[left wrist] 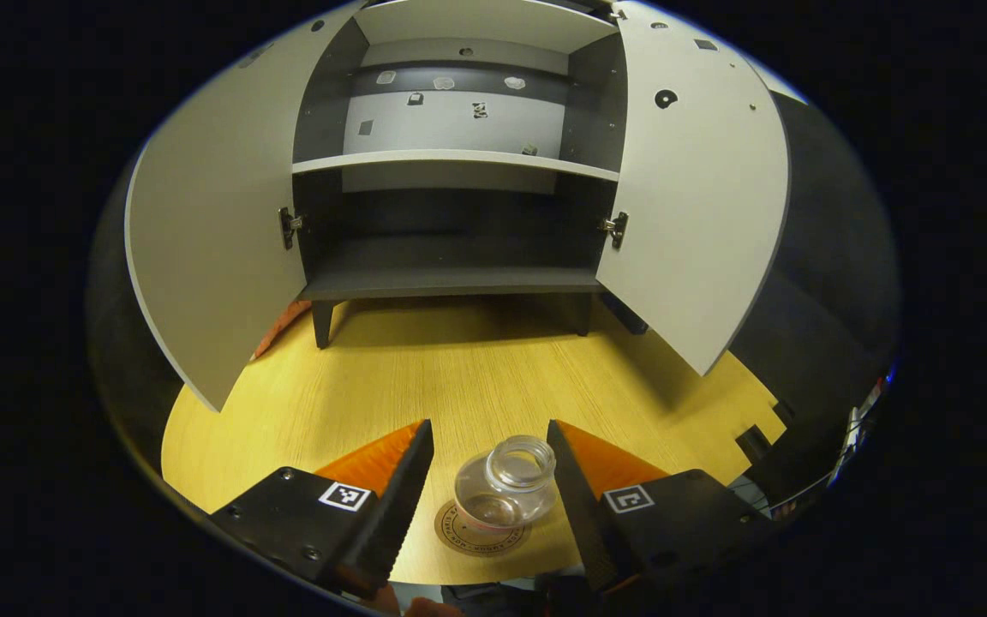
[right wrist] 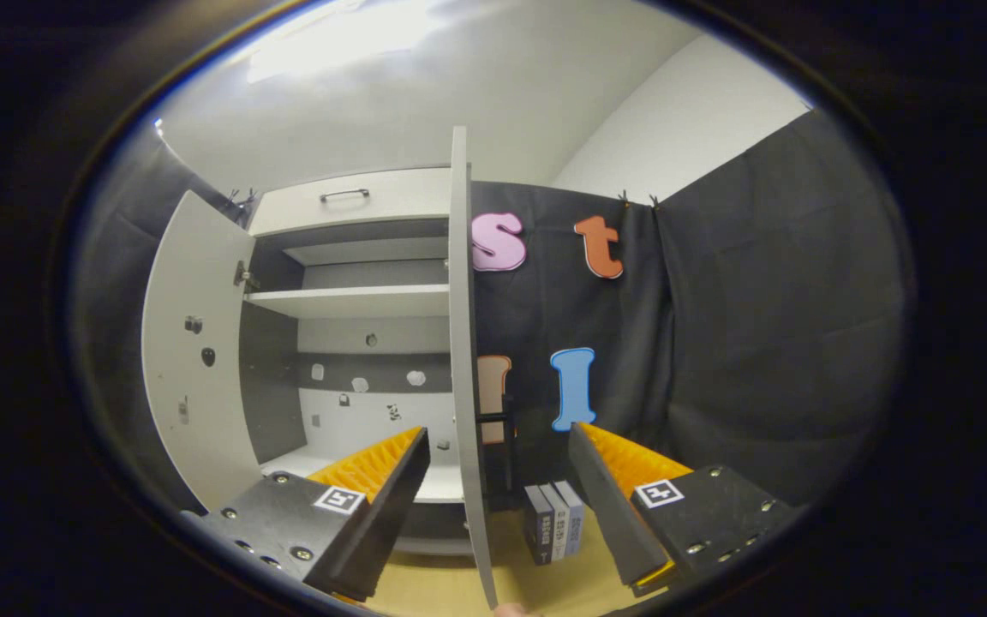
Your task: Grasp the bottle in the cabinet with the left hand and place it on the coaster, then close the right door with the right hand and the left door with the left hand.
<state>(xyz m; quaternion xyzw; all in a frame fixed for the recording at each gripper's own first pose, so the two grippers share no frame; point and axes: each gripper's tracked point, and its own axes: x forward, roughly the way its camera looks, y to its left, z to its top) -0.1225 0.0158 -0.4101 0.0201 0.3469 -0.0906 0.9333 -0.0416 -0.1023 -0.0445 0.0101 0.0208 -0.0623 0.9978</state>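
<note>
In the left gripper view the left gripper (left wrist: 490,480) had its jaws spread wide, and the bottle (left wrist: 506,490) stood between them, a clear glass jar with an open mouth. A gap showed on each side of the glass, so neither finger pressed on it. The bottle rested on the round brown coaster (left wrist: 481,530), which lay on the yellow wooden table (left wrist: 459,368) near its front edge; part of the coaster was covered by the bottle, and its printed ring was too small to make out. Beyond stood the cabinet (left wrist: 459,154) with both doors swung open: the left door (left wrist: 211,248) and the right door (left wrist: 699,214). Its shelves looked bare apart from small marks on the back panel, which were too blurred to identify. The lower compartment was dark and its depth was hard to judge.

In the right gripper view the right gripper (right wrist: 498,480) also stood open, holding nothing. The right door (right wrist: 463,360) appeared edge-on, running between the two fingers; whether either finger touched it could not be told, since the door's lower edge was cut off at the bottom. A few upright books (right wrist: 555,521) stood just behind the door on the table, partly hidden by the right finger
</note>
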